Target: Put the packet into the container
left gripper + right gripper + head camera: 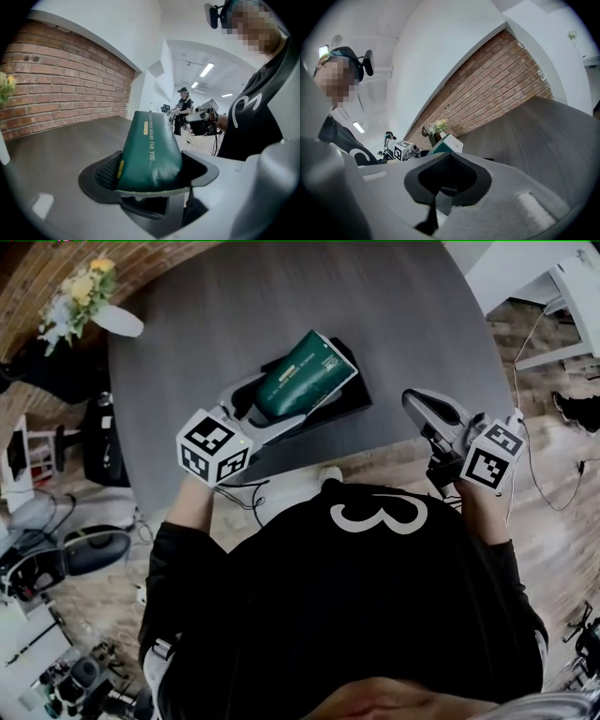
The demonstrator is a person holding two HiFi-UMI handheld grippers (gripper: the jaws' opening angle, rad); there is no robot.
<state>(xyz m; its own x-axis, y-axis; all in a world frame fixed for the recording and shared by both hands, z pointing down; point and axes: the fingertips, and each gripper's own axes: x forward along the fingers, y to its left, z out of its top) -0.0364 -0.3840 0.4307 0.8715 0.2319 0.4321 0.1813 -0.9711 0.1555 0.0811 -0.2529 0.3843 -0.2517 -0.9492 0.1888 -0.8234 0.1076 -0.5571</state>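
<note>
The person's black shirt [347, 615] fills the bottom of the head view, with both arms reaching up towards a grey surface [234, 306]. At centre left, the left gripper [277, 407] has its fingers [101, 171] clenched on the lower end of a dark green packet [305, 371], which points up and to the right. The packet lies tilted over a black container [354, 397] on the surface; whether it touches the container cannot be told. At centre right, the right gripper [417, 404] hovers near the surface's edge, well apart from the container, its fingers [450, 178] pressed together with nothing between them. A white vase of flowers [89, 287] stands at the upper left
</note>
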